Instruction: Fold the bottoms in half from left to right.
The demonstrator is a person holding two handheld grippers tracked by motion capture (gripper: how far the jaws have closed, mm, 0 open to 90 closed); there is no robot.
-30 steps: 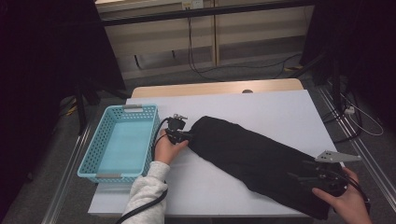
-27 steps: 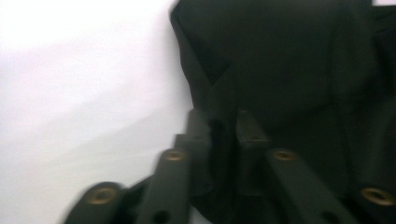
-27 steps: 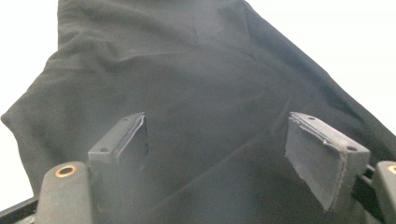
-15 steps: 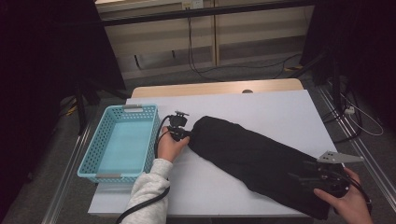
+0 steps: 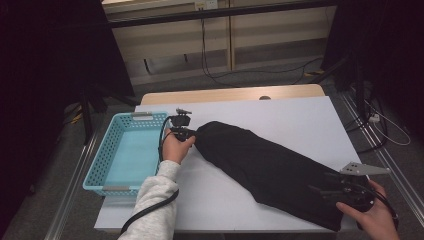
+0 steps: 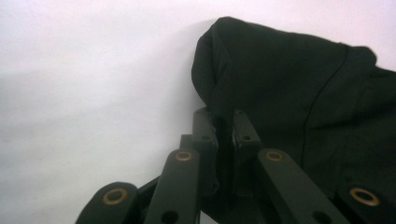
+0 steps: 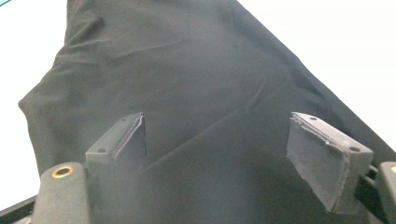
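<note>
A long black garment (image 5: 270, 167) lies slantwise across the white table (image 5: 285, 117), from the middle left to the near right corner. At its far left end my left gripper (image 5: 188, 134) has just been closing and is now shut on a fold of the cloth. In the left gripper view the two pads (image 6: 204, 128) pinch that edge of the garment (image 6: 289, 74), which is raised a little off the table. My right gripper (image 5: 326, 188) hovers over the near right end, open. Its jaws (image 7: 215, 144) stand wide apart above the flat garment (image 7: 187, 70).
A light blue plastic basket (image 5: 100, 165) with nothing in it stands at the table's left edge, close beside my left hand. Bare white tabletop lies behind and in front of the garment. Cables and dark stands are on the floor beyond the table.
The left gripper's jaws have closed on the garment's left end and the hand has risen slightly, lifting that edge. The right gripper has stayed where it was.
</note>
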